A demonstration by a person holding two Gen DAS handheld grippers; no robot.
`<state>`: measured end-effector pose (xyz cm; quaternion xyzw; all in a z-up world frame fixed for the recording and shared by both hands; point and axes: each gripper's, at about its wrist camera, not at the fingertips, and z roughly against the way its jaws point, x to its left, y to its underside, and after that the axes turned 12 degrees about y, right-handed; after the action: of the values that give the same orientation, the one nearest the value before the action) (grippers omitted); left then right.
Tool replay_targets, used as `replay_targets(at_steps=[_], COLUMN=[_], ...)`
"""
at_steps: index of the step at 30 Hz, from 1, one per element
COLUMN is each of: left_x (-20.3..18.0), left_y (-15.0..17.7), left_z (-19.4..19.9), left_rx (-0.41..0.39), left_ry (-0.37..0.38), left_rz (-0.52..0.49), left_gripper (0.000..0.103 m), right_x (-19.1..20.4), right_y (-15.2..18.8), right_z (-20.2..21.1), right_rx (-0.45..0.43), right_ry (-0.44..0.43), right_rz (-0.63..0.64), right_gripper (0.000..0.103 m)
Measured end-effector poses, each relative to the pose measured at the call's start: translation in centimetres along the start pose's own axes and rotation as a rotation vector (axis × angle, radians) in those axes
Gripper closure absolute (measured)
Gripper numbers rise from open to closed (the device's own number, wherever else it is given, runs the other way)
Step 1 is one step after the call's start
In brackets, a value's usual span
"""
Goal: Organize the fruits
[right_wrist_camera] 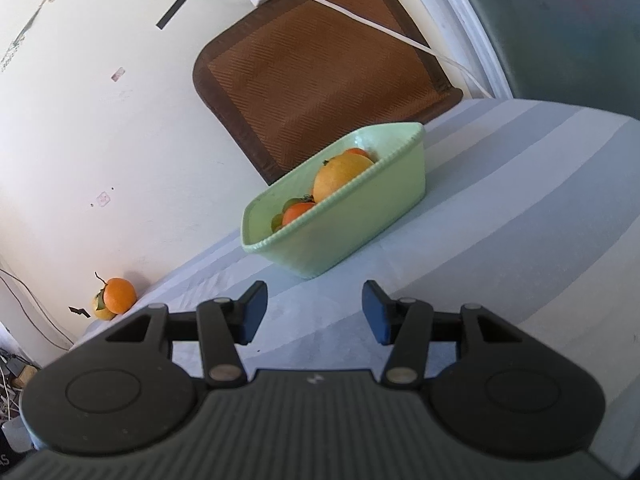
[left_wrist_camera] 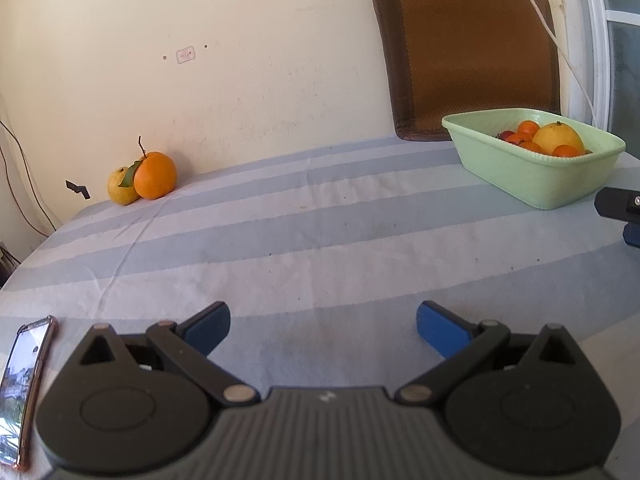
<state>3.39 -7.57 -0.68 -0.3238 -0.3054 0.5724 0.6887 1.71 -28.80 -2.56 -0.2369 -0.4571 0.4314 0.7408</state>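
Note:
An orange with stem and leaf (left_wrist_camera: 155, 175) and a yellow pear (left_wrist_camera: 120, 187) sit touching each other at the table's far left by the wall; they also show in the right wrist view, the orange (right_wrist_camera: 119, 295) and the pear (right_wrist_camera: 101, 312). A pale green basin (left_wrist_camera: 536, 176) at the far right holds several small oranges and a large yellow citrus (left_wrist_camera: 558, 138); it shows in the right wrist view (right_wrist_camera: 352, 220) too. My left gripper (left_wrist_camera: 322, 330) is open and empty above the tablecloth. My right gripper (right_wrist_camera: 314, 312) is open and empty just short of the basin.
A striped blue and white cloth (left_wrist_camera: 320, 240) covers the table. A phone (left_wrist_camera: 24, 388) lies at the near left edge. A brown cushion (left_wrist_camera: 468, 52) leans on the wall behind the basin. A white cable (right_wrist_camera: 360, 16) runs across it. The right gripper's tip (left_wrist_camera: 620, 204) shows at the right.

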Motion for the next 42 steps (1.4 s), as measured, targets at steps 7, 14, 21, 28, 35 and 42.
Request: replay_targets(at_steps=[7,14,21,28,35,42], left_x=[-0.1,-0.1,0.1,0.1,0.4,0.7], left_y=[0.0,0.1,0.0,0.0,0.0,0.2], left_z=[0.0,0.1,0.1,0.1,0.0,0.9], left_rx=[0.0,0.003,0.007,0.009,0.011,-0.049], left_ry=[-0.005,-0.003,0.001,0.004,0.022,0.091], left_rz=[-0.003,0.001,0.006,0.01,0.028,0.054], left_gripper=[0.0,0.0,0.0,0.0,0.0,0.0], right_x=[-0.2,-0.2,-0.3,-0.3,1.1,2.5], right_y=[-0.1,-0.1,-0.1,-0.1,0.4,1.3], right_z=[-0.1,-0.1,-0.1,-0.1,0.5,1.8], right_rx=[-0.001,0.0,0.0,0.0,-0.051,-0.157], right_ry=[-0.01,-0.013,-0.013,-0.015,-0.006,0.026], right_rz=[-0.008,-0.013,-0.013,-0.01,0.077,0.167], right_gripper=[0.047,0.046,0.045,0.045,0.045,0.043])
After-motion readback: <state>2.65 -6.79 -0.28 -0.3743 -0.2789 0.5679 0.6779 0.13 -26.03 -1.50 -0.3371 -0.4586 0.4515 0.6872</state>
